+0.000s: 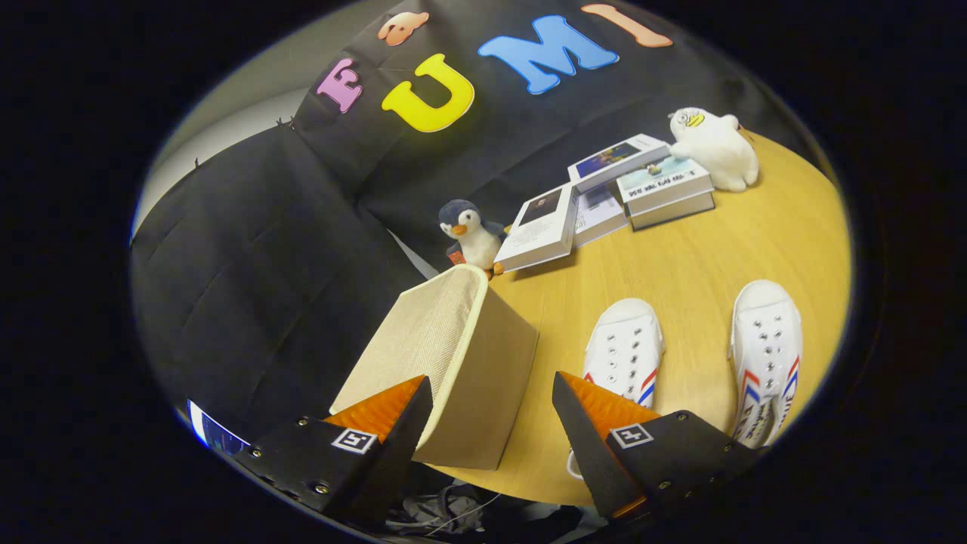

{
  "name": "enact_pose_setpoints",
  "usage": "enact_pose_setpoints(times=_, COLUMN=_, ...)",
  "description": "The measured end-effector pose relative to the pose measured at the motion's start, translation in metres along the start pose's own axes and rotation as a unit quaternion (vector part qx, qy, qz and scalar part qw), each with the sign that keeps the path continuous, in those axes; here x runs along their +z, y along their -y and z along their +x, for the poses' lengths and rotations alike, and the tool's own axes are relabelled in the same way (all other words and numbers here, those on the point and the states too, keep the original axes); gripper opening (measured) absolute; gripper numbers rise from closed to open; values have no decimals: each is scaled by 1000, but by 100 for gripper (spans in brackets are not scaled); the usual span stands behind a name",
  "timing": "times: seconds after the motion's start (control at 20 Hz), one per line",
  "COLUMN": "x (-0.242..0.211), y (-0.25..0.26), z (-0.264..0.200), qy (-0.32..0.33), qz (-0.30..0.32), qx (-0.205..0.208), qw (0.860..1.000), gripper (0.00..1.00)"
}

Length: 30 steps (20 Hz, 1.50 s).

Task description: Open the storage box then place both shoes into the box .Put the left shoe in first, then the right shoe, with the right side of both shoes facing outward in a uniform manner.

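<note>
- tool [491, 412] wide, holding nothing, fingers straddling near corner of storage box [453, 363]
- box at left tabletop [680, 257] edge
- two shoes [625, 351] [767, 355] right of it, toes far, likely staged for pickup

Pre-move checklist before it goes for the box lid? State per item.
1. Hand-held gripper fingers open, holding nothing: ok.
2. Storage box in front, one corner between the fingers: ok.
3. Box lid open: not ok, fabric top looks closed.
4. Both white shoes on the wooden table, apart from the box: ok.
5. Which shoe is left, which right: cannot tell.
6. Penguin toy and books lie beyond the box, not touching the shoes: ok.
</note>
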<state>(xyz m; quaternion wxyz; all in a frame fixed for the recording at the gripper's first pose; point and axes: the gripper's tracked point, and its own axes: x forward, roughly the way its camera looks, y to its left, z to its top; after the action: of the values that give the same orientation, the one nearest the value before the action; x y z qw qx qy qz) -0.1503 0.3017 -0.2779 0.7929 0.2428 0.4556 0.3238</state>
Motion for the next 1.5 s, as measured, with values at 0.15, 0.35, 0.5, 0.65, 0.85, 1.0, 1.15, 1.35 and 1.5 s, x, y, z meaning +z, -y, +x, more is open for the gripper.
enact_pose_setpoints(times=0.15, x=-18, y=-22, z=11, qy=-37, qz=51, qx=49, qw=997, gripper=96)
enact_pose_setpoints(times=0.35, x=-29, y=-46, z=22, qy=-66, qz=137, qx=102, qw=983, gripper=95)
enact_pose_setpoints(times=0.5, x=-31, y=-53, z=26, qy=-83, qz=162, qx=116, qw=976, gripper=78)
enact_pose_setpoints(times=0.65, x=-30, y=-53, z=23, qy=-85, qz=178, qx=112, qw=974, gripper=32)
enact_pose_setpoints(times=0.85, x=-8, y=-56, z=24, qy=-56, qz=189, qx=116, qw=974, gripper=3)
enact_pose_setpoints(times=1.0, x=6, y=-76, z=10, qy=-58, qz=191, qx=138, qw=970, gripper=1)
enact_pose_setpoints(times=1.15, x=24, y=-103, z=3, qy=-54, qz=178, qx=156, qw=970, gripper=1)
enact_pose_setpoints(times=1.35, x=46, y=-148, z=-3, qy=-49, qz=143, qx=174, qw=973, gripper=1)
enact_pose_setpoints(times=1.5, x=56, y=-187, z=-2, qy=-50, qz=80, qx=178, qw=979, gripper=1)
